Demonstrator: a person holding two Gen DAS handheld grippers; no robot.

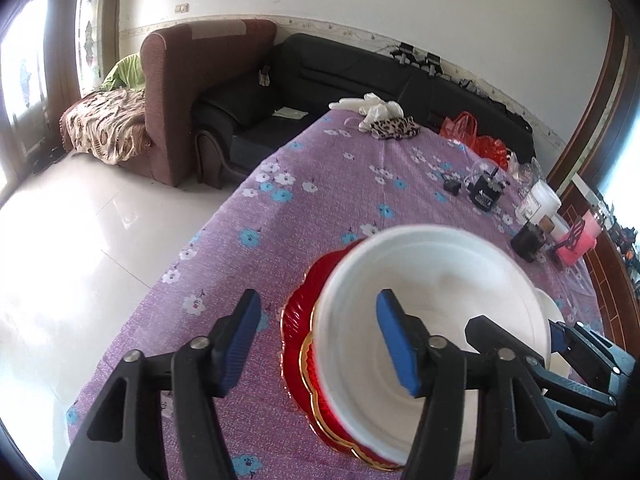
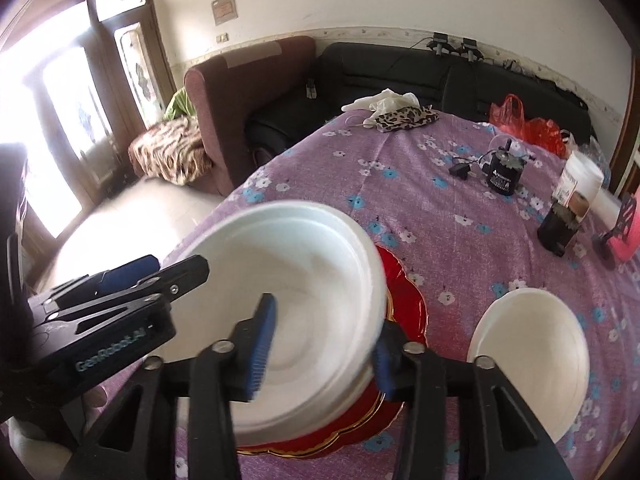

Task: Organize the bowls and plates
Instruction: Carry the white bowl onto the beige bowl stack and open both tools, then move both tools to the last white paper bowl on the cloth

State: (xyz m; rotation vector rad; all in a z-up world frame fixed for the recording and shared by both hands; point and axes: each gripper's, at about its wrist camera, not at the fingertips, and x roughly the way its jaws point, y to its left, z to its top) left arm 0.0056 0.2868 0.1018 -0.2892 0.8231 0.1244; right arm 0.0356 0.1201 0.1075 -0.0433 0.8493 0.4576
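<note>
Set wide apart on the left gripper [image 1: 320,320]: jaws astride the near wall of the round white foam bowl [image 1: 440,280], with the outer blue pad out over the cloth and the inner blue pad down inside the bowl. Not pressed together on the wall; open space visible between the outer pad and the wall.

Set wide also on the right gripper [image 2: 326,332]: jaws astride the opposite wall of the same white foam bowl [image 2: 304,264], one pad inside the hollow, the other outside close against the wall. Impossible to tell from here whether that outer pad touches.

Directly under the bowl and under both pairs of jaws: the red scalloped plate with a gold rim [image 1: 298,320] [image 2: 404,292], showing to the outer side of each pair of jaws. Slightly blurred at the bowl's rim in the right wrist view.

Just to the right of the right jaws, apart from the red plate: a second round white bowl [image 2: 532,352], lying alone on the purple flowered tablecloth [image 2: 440,208].

Far beyond the jaws, at the far end of the cloth: a leopard-print fabric piece [image 2: 404,118] and white gloves [image 2: 384,100]. Beyond and to the right: a black cylindrical device [image 2: 506,174] and a white plastic jar [image 2: 582,180].
</note>
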